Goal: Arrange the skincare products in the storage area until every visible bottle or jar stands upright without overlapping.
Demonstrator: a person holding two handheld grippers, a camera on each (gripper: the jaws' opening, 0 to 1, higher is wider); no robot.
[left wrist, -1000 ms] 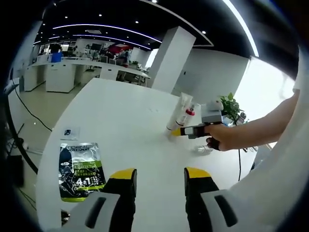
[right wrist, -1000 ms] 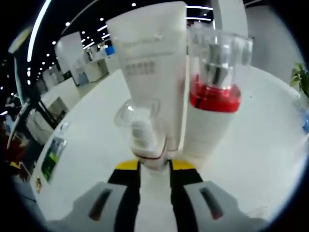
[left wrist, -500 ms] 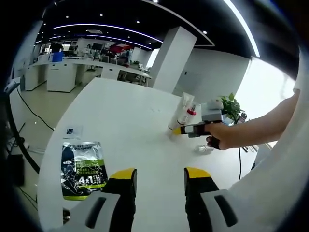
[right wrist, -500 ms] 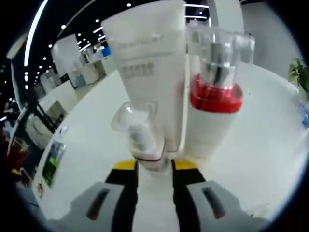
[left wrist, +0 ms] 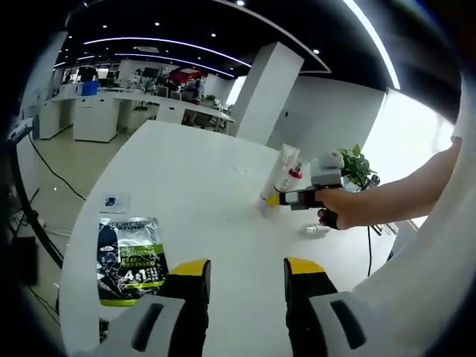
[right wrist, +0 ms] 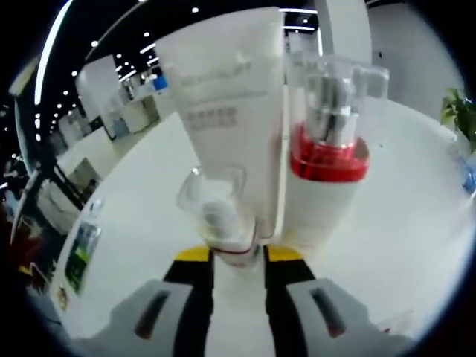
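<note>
My right gripper [right wrist: 236, 256] is shut on a small white bottle [right wrist: 217, 216] with a clear cap, held close to the camera. Right behind it stand a white tube [right wrist: 230, 119] and a white pump bottle [right wrist: 327, 171] with a red band and clear cap, both upright on the white table [right wrist: 416, 245]. In the left gripper view the same tube [left wrist: 284, 160] and red-banded bottle [left wrist: 291, 177] stand mid-table, with the right gripper [left wrist: 277, 199] at their base in a person's hand. My left gripper [left wrist: 247, 271] is open over the near table, holding nothing.
A dark and green sachet [left wrist: 130, 259] lies flat at the table's near left, with a small label [left wrist: 114, 201] beyond it. A small clear item [left wrist: 312, 229] lies under the person's arm [left wrist: 394, 201]. A potted plant [left wrist: 355, 165] stands at the far right edge.
Both views have shifted slightly. The small bottle stays in the right gripper's jaws beside the tube and pump bottle. The left gripper stays open.
</note>
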